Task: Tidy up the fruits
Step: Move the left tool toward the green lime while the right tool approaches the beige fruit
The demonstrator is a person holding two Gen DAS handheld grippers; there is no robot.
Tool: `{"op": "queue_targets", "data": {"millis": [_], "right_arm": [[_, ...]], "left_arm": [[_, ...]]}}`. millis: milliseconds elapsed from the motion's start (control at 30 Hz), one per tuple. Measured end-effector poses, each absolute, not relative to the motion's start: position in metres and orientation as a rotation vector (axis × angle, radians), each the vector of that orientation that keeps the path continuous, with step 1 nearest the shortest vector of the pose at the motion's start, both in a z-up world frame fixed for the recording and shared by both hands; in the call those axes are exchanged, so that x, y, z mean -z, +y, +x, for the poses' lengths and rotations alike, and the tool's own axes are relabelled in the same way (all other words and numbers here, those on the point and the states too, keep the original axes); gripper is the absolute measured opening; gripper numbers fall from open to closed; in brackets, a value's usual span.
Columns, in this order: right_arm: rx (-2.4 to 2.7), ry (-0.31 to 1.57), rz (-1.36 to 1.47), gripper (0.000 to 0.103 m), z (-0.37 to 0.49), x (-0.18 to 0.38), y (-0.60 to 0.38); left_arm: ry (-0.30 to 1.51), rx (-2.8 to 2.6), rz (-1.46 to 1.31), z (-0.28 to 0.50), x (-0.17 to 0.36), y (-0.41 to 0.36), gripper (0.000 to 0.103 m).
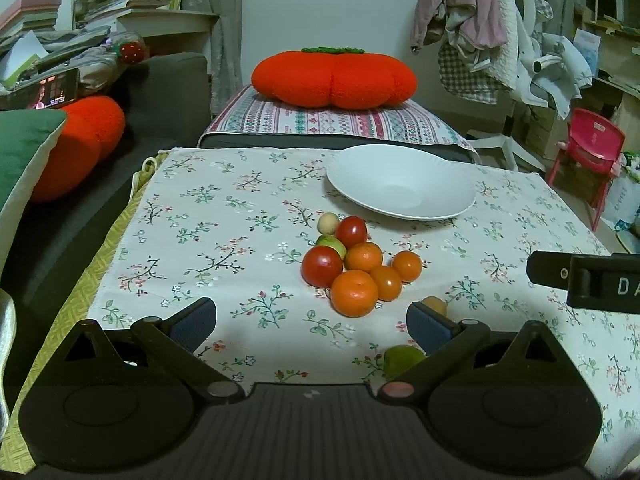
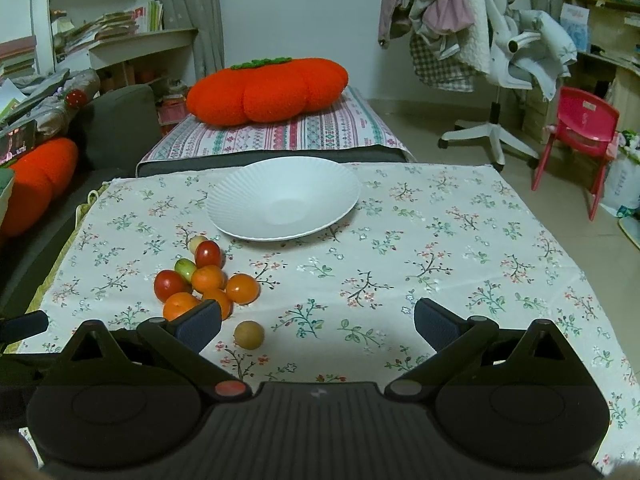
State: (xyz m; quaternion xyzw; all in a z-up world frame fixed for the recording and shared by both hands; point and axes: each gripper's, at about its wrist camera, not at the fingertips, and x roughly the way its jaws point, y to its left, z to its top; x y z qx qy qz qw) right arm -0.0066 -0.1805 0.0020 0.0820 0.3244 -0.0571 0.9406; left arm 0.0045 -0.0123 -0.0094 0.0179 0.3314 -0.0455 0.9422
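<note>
A cluster of small fruits (image 1: pixel 354 266) lies on the floral tablecloth: red tomatoes (image 1: pixel 322 266), several oranges (image 1: pixel 354 293), a green fruit (image 1: pixel 332 243) and a pale round one (image 1: pixel 327 223). Behind it stands an empty white plate (image 1: pixel 400 182). My left gripper (image 1: pixel 312 322) is open, low over the cloth just in front of the cluster. A brown fruit (image 1: pixel 434 305) and a green fruit (image 1: pixel 402 358) lie by its right finger. My right gripper (image 2: pixel 318 326) is open too, with the cluster (image 2: pixel 204 280) beyond its left finger, the brown fruit (image 2: pixel 249 334) between the fingers, and the plate (image 2: pixel 282 202) further back.
A sofa with orange tomato-shaped cushions (image 1: pixel 334 78) sits behind and left of the table. A red child's chair (image 2: pixel 576 136) and a white swivel chair draped with clothes (image 2: pixel 480 40) stand at the right. The right gripper's body (image 1: pixel 588 282) shows at the left wrist view's right edge.
</note>
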Motion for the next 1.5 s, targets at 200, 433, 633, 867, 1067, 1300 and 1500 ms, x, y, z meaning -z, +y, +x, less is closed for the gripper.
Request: {"op": "queue_targets", "data": {"millis": [200,433,633,867,1067,1300,1500], "right_arm": [[0.115,0.667,0.166,0.103,-0.006,0.0,-0.182],[0.11,0.673,0.164,0.103,-0.005,0.002,-0.185],[0.106,0.683,0.159,0.103,-0.004,0.004,-0.184],[0.105,0.699,0.159,0.103,-0.001,0.008,-0.186],[0.11,0.714,0.162,0.103,0.007,0.017,-0.192],[0.104,0.726,0.192,0.103,0.016,0.027,-0.203],[0.046,0.772,0.212,0.101,0.028,0.042,-0.199]], "left_arm": [[0.678,0.097,0.041,0.005,0.011,-0.015,0.088],[0.683,0.101,0.054,0.005,0.014,-0.019,0.088],[0.685,0.104,0.065,0.005,0.015,-0.022,0.088],[0.696,0.106,0.07,0.005,0.019,-0.024,0.088],[0.73,0.136,0.041,0.009,0.022,-0.021,0.088],[0.771,0.172,0.041,0.014,0.034,-0.026,0.088],[0.785,0.231,0.07,0.015,0.049,-0.039,0.083]]}}
